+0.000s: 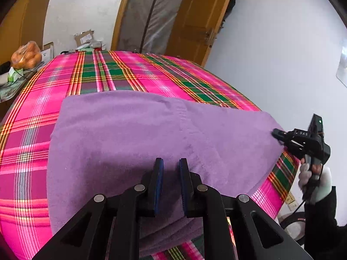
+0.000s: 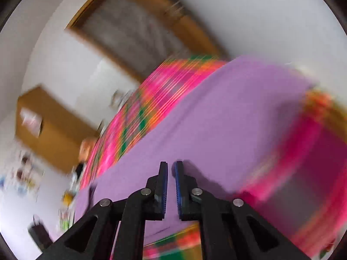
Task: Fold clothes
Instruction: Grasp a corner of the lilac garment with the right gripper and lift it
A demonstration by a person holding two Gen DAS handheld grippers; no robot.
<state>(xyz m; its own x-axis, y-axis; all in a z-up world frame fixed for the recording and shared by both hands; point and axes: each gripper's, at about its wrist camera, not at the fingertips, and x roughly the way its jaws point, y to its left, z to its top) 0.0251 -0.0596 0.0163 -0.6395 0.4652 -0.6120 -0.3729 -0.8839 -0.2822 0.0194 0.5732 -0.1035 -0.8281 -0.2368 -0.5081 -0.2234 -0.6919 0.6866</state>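
Note:
A purple fleece cloth [image 1: 138, 134] lies folded on the bed, with stacked layers at its near edge. My left gripper [image 1: 171, 162] hovers low over the near part of the cloth. Its fingers stand apart with purple fabric showing in the gap. At the cloth's right corner, by the bed edge, is my right gripper [image 1: 275, 133], held by a white-gloved hand [image 1: 314, 182]. The right wrist view is motion-blurred. There the right gripper [image 2: 171, 164] has its pads nearly together on the purple cloth [image 2: 227, 117].
A pink and green plaid bedcover [image 1: 104, 71] covers the bed. Its right edge drops off beside a white wall [image 1: 282, 54]. A side table at the far left holds a bag of oranges [image 1: 26, 55] and boxes. A wooden door frame [image 1: 195, 21] stands behind the bed.

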